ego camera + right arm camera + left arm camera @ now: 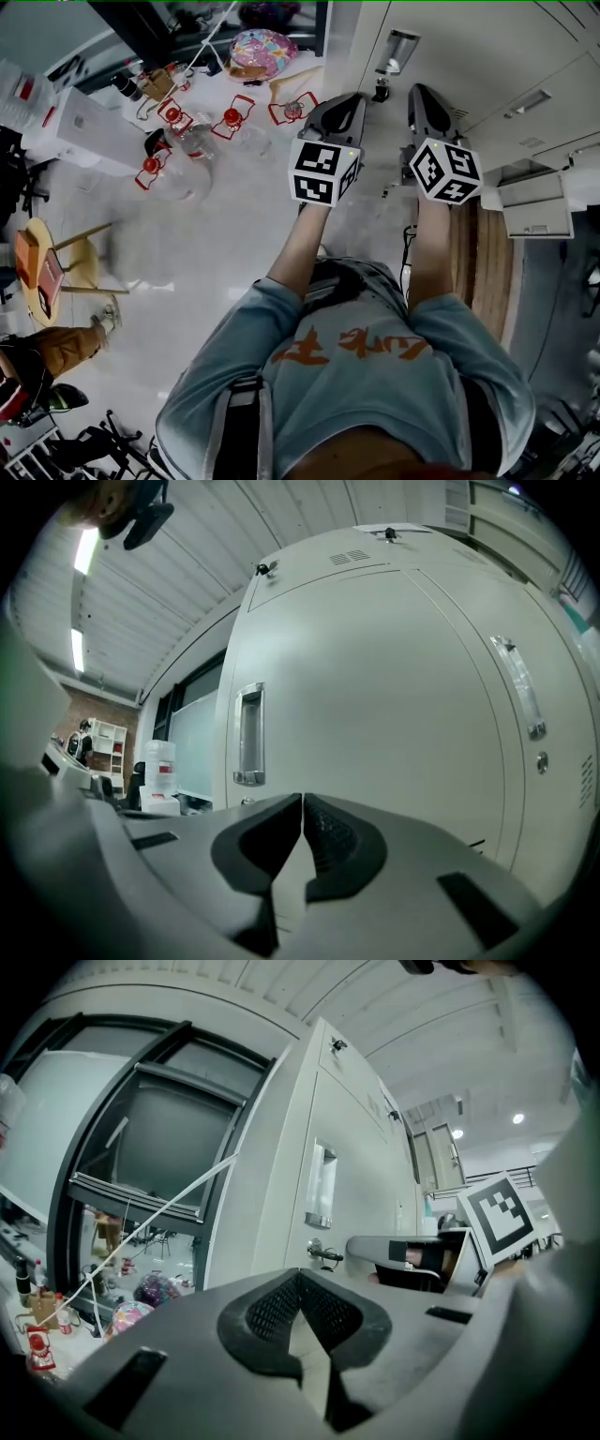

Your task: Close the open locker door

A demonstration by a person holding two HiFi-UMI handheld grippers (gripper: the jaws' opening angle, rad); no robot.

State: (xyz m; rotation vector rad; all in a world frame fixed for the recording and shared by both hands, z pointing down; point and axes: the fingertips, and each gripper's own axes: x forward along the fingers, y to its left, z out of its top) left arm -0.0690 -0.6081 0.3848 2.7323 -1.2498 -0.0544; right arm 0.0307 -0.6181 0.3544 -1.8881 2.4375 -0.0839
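Note:
White lockers fill the upper right of the head view. A recessed handle sits just beyond my two grippers. My left gripper and right gripper point level at the locker face, side by side, each with its marker cube. In the right gripper view the door with its handle looks flush with its neighbour, and my right gripper is shut on nothing. In the left gripper view my left gripper is shut and empty. Beyond it are the handle, a small knob and the right gripper. Whether either tip touches the door I cannot tell.
Red-capped bottles and a colourful bag lie on the floor to the left. A yellow stool stands at the far left. A white box and a wooden panel are on the right. A dark window frame adjoins the lockers.

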